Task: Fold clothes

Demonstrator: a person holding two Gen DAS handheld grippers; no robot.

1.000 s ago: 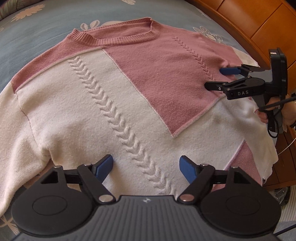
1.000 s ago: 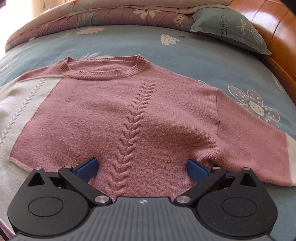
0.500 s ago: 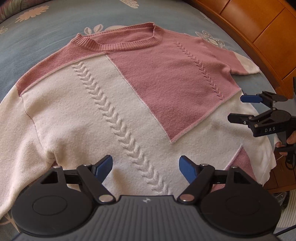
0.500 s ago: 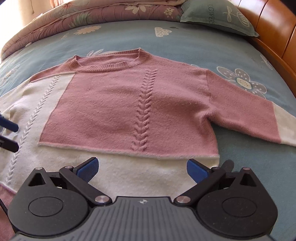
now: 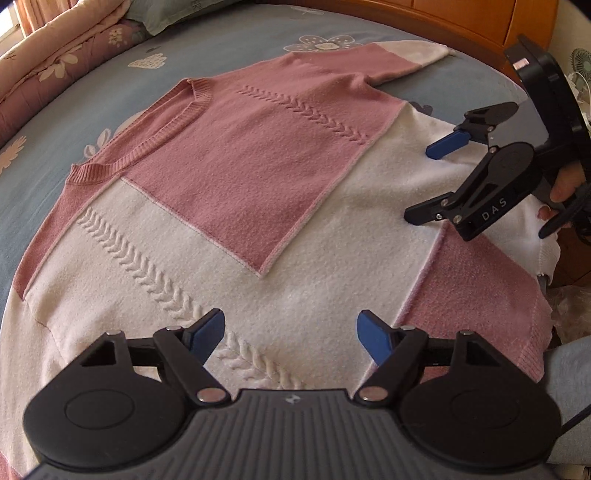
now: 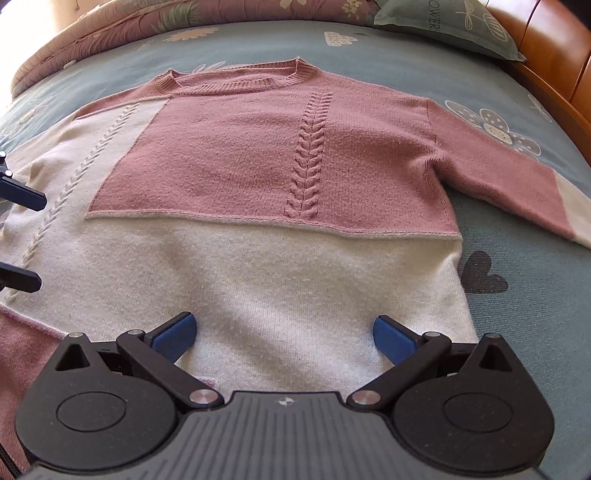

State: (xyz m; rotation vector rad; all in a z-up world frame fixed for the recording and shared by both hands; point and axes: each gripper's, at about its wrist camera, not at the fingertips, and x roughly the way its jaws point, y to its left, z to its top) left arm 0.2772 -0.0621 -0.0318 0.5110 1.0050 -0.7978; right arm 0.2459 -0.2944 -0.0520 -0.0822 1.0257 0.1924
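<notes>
A pink and cream knit sweater [image 5: 243, 173] lies flat, front up, on the bed; it also fills the right wrist view [image 6: 280, 177]. My left gripper [image 5: 291, 334] is open and empty, low over the cream lower part near the hem. My right gripper [image 6: 282, 334] is open and empty over the cream band near the hem. It also shows in the left wrist view [image 5: 428, 184], open, above the sweater's right side. One sleeve [image 6: 517, 184] lies spread out to the right.
The bed has a blue flower-print sheet [image 6: 517, 302]. A green pillow [image 6: 447, 26] and a rolled pink quilt [image 6: 155, 22] lie at the head. A wooden bed frame [image 6: 554, 48] runs along the right side.
My right gripper has drawn back from the sweater's pink chest to the cream hem area. The left wrist view has swung left and farther back. Both grippers stay open.
</notes>
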